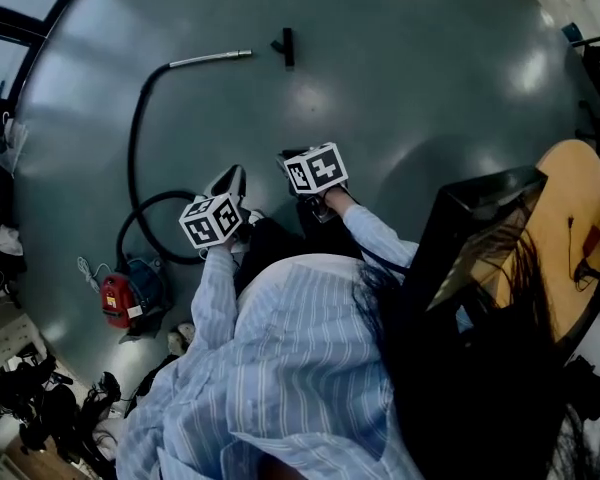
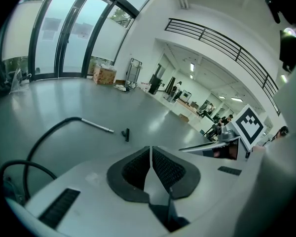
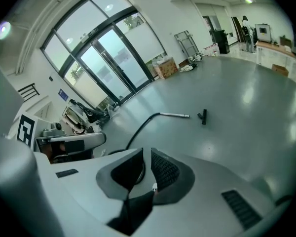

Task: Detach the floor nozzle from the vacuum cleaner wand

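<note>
The vacuum's black hose (image 1: 135, 128) curls across the grey floor and ends in a metal wand (image 1: 210, 58). A small black floor nozzle (image 1: 286, 46) lies just beyond the wand's tip, apart from it. Both gripper views show the same gap between wand (image 2: 96, 125) (image 3: 175, 115) and nozzle (image 2: 127, 134) (image 3: 203, 116). My left gripper (image 1: 230, 178) (image 2: 151, 149) hangs close to my body, shut and empty. Beside it my right gripper (image 1: 285, 160) (image 3: 146, 154) has a narrow gap between its pads, with nothing in it. Both are far from the nozzle.
The red and blue vacuum body (image 1: 130, 293) sits on the floor at my left. A round wooden table (image 1: 570, 208) and a dark screen (image 1: 480, 218) stand at my right. Clutter (image 1: 40, 388) lies at the lower left. Glass doors (image 2: 59, 33) line the far wall.
</note>
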